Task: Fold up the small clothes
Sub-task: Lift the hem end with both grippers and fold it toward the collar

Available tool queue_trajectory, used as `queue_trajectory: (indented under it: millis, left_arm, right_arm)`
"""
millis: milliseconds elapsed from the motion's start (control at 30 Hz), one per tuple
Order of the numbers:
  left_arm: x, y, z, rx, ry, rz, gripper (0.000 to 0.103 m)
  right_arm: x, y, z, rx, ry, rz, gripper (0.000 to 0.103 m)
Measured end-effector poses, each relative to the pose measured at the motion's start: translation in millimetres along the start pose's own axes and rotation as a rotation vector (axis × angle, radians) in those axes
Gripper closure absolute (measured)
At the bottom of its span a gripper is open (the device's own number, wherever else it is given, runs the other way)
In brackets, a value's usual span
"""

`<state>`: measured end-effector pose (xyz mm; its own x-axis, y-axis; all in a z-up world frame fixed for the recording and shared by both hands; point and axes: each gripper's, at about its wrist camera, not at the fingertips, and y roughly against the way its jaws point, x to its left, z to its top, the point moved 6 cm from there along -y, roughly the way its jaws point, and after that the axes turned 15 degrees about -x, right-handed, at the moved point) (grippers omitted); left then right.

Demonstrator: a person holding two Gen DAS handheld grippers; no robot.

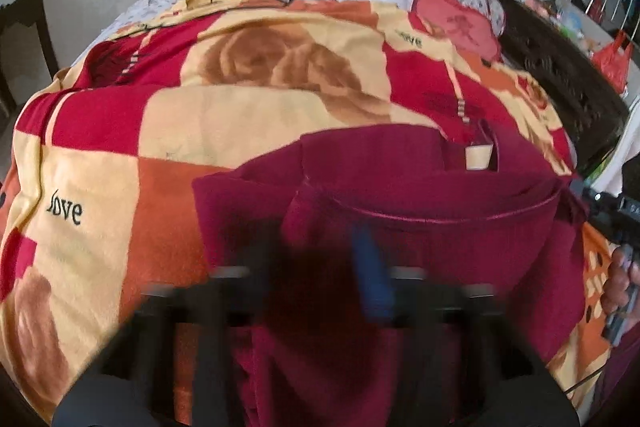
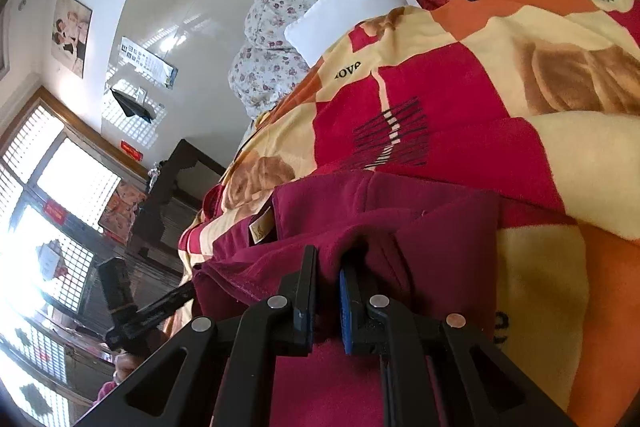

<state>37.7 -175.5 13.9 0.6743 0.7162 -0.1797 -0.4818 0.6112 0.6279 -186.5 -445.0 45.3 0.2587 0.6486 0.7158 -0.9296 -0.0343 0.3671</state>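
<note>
Both grippers pinching maroon garment (image 2: pixel 400 227) on bed blanket (image 2: pixel 460 99): right gripper (image 2: pixel 326 307) clamps near edge, left gripper (image 1: pixel 320 291) blurry, pressed together on cloth. Garment stretches between them.

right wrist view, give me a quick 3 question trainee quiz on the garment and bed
1. True or false: the right gripper is shut on the maroon garment.
2. What lies under the garment? A) bare floor B) patterned blanket C) wooden desk
3. Fill in: the word printed on the blanket is ____.

Key: 1 true. 2 B. 3 love. The cloth is bunched between the closed fingers. The left gripper is blurred but shut, with the garment around it. A white pillow lies at the bed's far end.
</note>
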Motion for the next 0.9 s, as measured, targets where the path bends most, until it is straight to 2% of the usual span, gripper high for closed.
queue_trajectory:
  millis: [33,200,267,367,433,500,533,567,600,633,667,700,733,800,833,900]
  left_arm:
    - [1.0,1.4,1.4,0.001,0.011,-0.001,0.096]
    - [6.8,26.7,39.7,-0.138,0.055,0.013,0.096]
    - [9.8,27.0,54.5,-0.184,0.065,0.039,0.096]
    - [9.6,1.6,59.9,-0.128,0.086,0.055,0.096]
    - [12.6,-14.8,54.4,-0.081,0.088,0.081,0.096]
    - [19.5,-22.2,50.4,-0.037,0.126,0.078,0.095]
    - [23.2,-17.3,50.6,-0.041,0.150,0.069,0.095]
    - [27.0,-11.7,53.7,-0.058,0.167,0.064,0.093]
    - [30.4,-4.7,57.3,-0.079,0.174,0.068,0.085]
    - [32.6,1.9,61.0,-0.096,0.172,0.076,0.078]
    - [32.7,7.0,63.6,-0.110,0.166,0.077,0.058]
    - [31.8,14.2,66.3,-0.137,0.159,0.069,0.048]
    - [28.9,22.0,68.1,-0.173,0.151,0.054,0.046]
    - [22.2,24.8,67.3,-0.186,0.131,0.041,0.044]
    - [18.5,21.4,65.2,-0.174,0.122,0.037,0.044]
    - [10.7,5.0,56.0,-0.118,0.108,0.052,0.044]
  right_arm:
    - [1.3,1.1,1.6,-0.003,0.001,0.006,0.095]
    - [9.6,14.2,22.4,-0.081,-0.064,0.084,0.095]
    - [10.2,10.9,30.4,-0.101,-0.082,0.075,0.095]
    - [6.1,-6.1,34.0,-0.084,-0.063,0.001,0.095]
    - [-3.2,-18.5,32.8,-0.026,-0.009,-0.122,0.093]
    - [-8.1,-14.3,35.9,-0.027,-0.060,-0.103,0.091]
    - [-10.0,-3.7,41.8,-0.068,-0.097,-0.080,0.084]
    - [-12.3,7.2,48.1,-0.116,-0.101,-0.096,0.067]
    - [-15.5,24.4,57.2,-0.190,-0.105,-0.120,0.060]
    - [-16.5,34.9,61.9,-0.226,-0.114,-0.111,0.055]
    - [-13.8,43.1,66.0,-0.239,-0.116,-0.083,0.055]
    - [-7.3,46.6,66.6,-0.229,-0.087,-0.054,0.055]
    - [2.9,46.0,63.7,-0.201,-0.026,-0.044,0.056]
    - [29.2,32.9,47.7,-0.130,0.150,-0.055,0.062]
    - [38.2,25.4,40.2,-0.103,0.196,-0.046,0.067]
    - [52.2,3.2,25.2,-0.059,0.254,-0.039,0.070]
